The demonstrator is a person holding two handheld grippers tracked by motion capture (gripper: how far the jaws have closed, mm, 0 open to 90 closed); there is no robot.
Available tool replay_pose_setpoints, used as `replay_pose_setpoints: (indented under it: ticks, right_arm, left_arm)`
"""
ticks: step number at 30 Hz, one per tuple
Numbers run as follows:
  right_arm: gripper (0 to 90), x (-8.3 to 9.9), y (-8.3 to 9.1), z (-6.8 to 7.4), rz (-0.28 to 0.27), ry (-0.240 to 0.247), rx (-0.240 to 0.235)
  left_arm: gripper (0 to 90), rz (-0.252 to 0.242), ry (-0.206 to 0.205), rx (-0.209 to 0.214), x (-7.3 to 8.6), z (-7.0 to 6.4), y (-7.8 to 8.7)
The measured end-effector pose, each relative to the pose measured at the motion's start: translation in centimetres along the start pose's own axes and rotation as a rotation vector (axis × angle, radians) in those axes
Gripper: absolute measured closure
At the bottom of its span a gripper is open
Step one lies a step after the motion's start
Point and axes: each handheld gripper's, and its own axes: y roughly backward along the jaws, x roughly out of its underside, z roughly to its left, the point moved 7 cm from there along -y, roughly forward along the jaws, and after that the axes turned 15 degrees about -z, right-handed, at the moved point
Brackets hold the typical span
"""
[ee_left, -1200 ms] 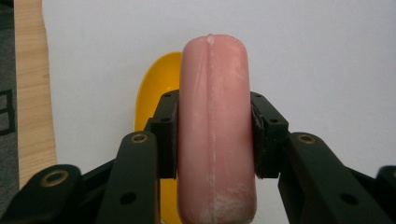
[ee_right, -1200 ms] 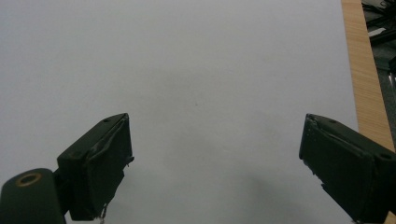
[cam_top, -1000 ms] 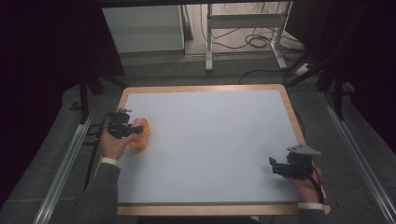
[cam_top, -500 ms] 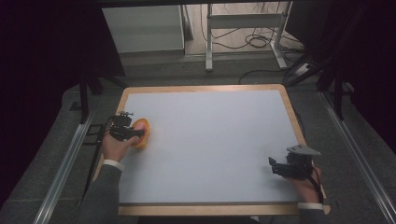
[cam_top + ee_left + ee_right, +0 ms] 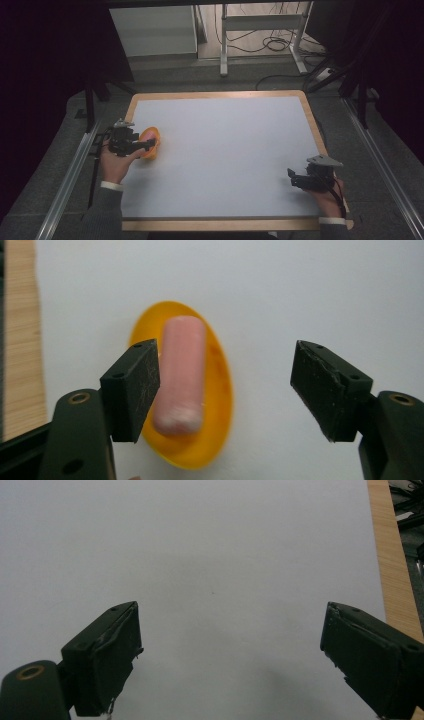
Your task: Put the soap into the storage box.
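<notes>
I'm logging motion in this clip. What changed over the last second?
The left gripper and the orange dish drifted slightly toward the person; its jaws stand open over the dish and pink sausage, holding nothing. The right gripper stayed put, open.

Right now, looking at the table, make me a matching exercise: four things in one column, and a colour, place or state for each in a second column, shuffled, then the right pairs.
Things:
1. sausage
2. dish
3. left gripper
4. right gripper

Descriptions:
A. yellow-orange, oval, resting on the white table
B. open over bare table near its right wooden edge
C. pink, lying in the dish
D. open, its jaws on either side of the dish, not touching it

Pairs: 1-C, 2-A, 3-D, 4-B
</notes>
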Motion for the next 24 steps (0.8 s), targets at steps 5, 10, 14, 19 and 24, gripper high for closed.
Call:
replay_pose_setpoints:
  ticks: [5, 10, 14, 19, 24]
  right_arm:
    - [9.1, 0.0, 0.0, 0.0, -0.001, 0.0, 0.0]
    - [9.1, 0.0, 0.1, 0.0, -0.001, 0.002, 0.001]
    - [9.1, 0.0, 0.1, 0.0, 0.0, 0.004, 0.001]
    - [9.1, 0.0, 0.1, 0.0, -0.005, 0.001, -0.001]
    - [9.1, -0.1, 0.2, 0.0, -0.007, 0.001, -0.001]
  left_arm:
    - [28.3, -0.012, -0.023, 0.04, 0.9, -1.3, 0.9]
    - [28.5, -0.021, -0.038, 0.083, 2.4, -2.3, 1.6]
    - [28.1, -0.01, -0.032, 0.106, 4.2, -3.0, 1.9]
    - [27.8, 0.016, -0.033, 0.108, 6.3, -3.2, 2.0]
    - [27.9, 0.014, -0.004, 0.111, 7.6, -3.0, 2.2]
